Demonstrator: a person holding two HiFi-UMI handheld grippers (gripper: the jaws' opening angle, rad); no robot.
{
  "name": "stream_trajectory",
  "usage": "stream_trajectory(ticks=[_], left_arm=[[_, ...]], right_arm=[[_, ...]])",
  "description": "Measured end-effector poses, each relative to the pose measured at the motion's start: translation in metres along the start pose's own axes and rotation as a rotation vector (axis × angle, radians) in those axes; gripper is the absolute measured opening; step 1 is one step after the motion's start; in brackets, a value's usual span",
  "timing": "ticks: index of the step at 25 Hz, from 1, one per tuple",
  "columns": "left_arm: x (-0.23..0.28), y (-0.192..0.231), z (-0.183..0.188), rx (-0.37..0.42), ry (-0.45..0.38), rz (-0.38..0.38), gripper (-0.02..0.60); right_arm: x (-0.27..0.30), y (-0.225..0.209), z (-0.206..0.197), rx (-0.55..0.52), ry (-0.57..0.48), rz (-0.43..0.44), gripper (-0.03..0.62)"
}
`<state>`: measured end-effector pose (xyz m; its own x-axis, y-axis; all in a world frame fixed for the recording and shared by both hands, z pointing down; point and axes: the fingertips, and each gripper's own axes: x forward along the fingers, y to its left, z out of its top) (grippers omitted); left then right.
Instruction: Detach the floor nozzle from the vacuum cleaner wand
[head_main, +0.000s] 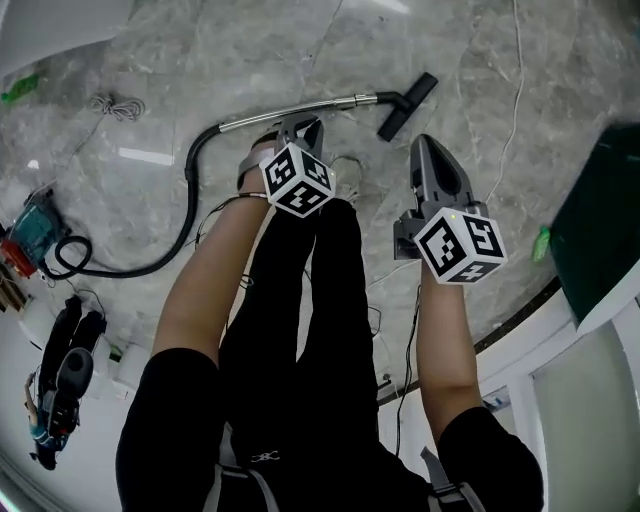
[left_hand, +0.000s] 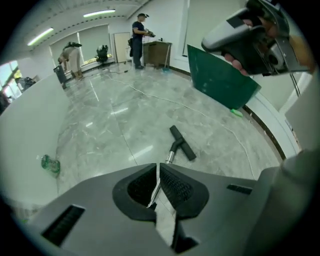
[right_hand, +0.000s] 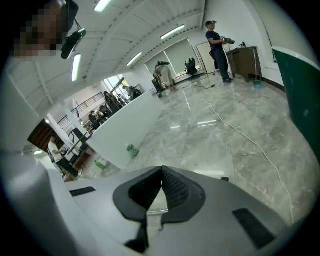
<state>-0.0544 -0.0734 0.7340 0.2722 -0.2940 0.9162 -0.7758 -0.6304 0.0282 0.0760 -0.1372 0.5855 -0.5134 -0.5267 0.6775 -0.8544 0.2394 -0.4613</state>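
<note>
No words, numbers, brand names or labels can be read anywhere. The marker cubes (head_main: 298, 182) on the left gripper (head_main: 300, 122) and right gripper (head_main: 428, 142) carry only black-and-white square patterns, not letters.

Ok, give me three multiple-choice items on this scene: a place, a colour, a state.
1. Where is the floor nozzle? A on the floor; B on a table; C on a shelf.
2. Its colour? A green; B black; C white.
3. The left gripper and right gripper are: A both shut, empty; B both open; C one open, one shut.
Key: A, it lies on the floor at the wand's end; B, black beside the shiny wand; A, jaws together, nothing between.
</note>
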Motion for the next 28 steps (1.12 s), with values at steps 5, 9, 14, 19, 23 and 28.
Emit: stream_trajectory(ticks=[5, 9, 14, 19, 23, 28], left_arm=[[0.105, -0.005, -0.039, 0.113, 0.072, -0.038, 0.035], [0.185, -0.011, -0.081, 0.16, 0.168, -0.105, 0.161], [0.26, -0.013, -0.138, 0.267, 0.292, -0.126, 0.172], [0.283, -0.02, -0.156, 0.319, 0.327, -0.111, 0.175], [0.311, -0.013, -0.17, 0.333, 0.366, -0.089, 0.173], [0.311, -0.013, -0.175, 0.373, 0.406, -0.127, 0.175]], right_arm=[[0.063, -0.043, -0.049, 0.022, 0.03, 0.007, 0.014], [0.108, -0.078, -0.089, 0.038, 0.058, 0.005, 0.014], [0.15, -0.114, -0.119, 0.045, 0.069, 0.0, 0.014], [0.159, -0.126, -0.119, 0.042, 0.059, -0.016, 0.014], [0.177, -0.14, -0.136, 0.064, 0.054, -0.018, 0.014], [0.177, -0.14, -0.145, 0.089, 0.071, -0.027, 0.014]])
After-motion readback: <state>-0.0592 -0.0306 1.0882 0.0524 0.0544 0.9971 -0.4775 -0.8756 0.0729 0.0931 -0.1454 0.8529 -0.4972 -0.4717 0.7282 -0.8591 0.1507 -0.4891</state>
